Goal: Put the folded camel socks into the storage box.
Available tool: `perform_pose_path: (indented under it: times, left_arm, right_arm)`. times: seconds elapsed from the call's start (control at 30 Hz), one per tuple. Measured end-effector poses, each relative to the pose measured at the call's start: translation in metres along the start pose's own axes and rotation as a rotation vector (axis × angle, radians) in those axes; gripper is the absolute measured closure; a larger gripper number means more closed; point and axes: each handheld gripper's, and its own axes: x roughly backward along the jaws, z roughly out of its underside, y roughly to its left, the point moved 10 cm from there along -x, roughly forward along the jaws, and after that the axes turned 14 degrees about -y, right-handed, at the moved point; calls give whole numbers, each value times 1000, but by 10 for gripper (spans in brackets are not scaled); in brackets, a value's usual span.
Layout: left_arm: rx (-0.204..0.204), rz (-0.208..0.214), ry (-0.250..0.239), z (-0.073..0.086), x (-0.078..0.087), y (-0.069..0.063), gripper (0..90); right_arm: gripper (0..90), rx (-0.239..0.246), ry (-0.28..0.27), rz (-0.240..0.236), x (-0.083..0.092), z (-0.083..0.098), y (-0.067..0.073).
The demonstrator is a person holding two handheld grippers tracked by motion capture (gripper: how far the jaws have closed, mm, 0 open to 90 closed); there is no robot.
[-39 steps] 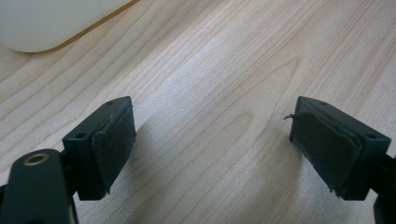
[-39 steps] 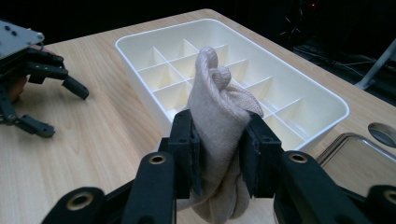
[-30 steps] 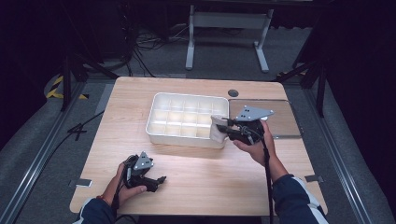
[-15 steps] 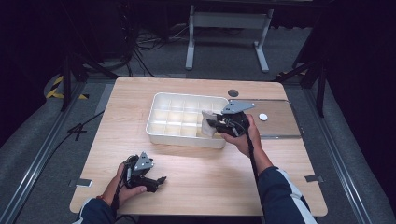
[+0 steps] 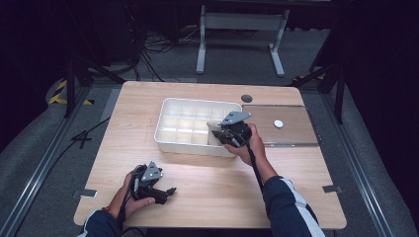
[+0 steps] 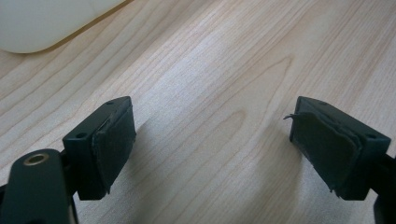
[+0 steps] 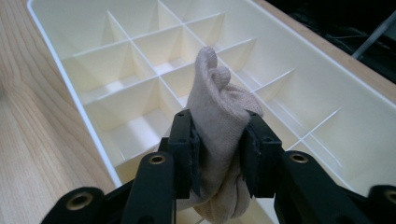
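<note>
A white divided tray (image 5: 170,106) sits mid-table; its empty compartments (image 7: 140,51) show in the right gripper view. My right gripper (image 5: 223,132) hovers over the tray's near right corner, shut on a rolled beige sock (image 7: 219,116), which pokes out toward the tray (image 5: 213,128). The sock is squeezed between both pads (image 7: 192,154). My left gripper (image 5: 165,191) rests near the table's front left, open, its pads (image 6: 114,140) wide apart over bare wood with nothing between them.
A clear flat lid (image 5: 289,133) with a small white disc (image 5: 278,123) lies right of the tray. A dark round hole (image 5: 246,98) marks the tabletop behind it. A tray corner (image 6: 42,23) shows in the left gripper view.
My right gripper has carried the sock leftward and down, from beside the tray's right end to over its near right corner. The left gripper has stayed put.
</note>
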Motion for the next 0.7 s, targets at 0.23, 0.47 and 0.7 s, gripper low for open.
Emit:
perform_pose_path:
  times: [0.23,0.47,0.7]
  left_arm:
    - [3,-1,-3,0,0,0,147]
    - [-1,-9,-7,0,0,0,147]
    - [5,-6,-6,0,0,-2,147]
  right_arm:
    - [654,9,81,-35,-10,15,4]
    - [632,-10,153,-80,-12,18,5]
    - [566,-46,180,-86,-10,11,0]
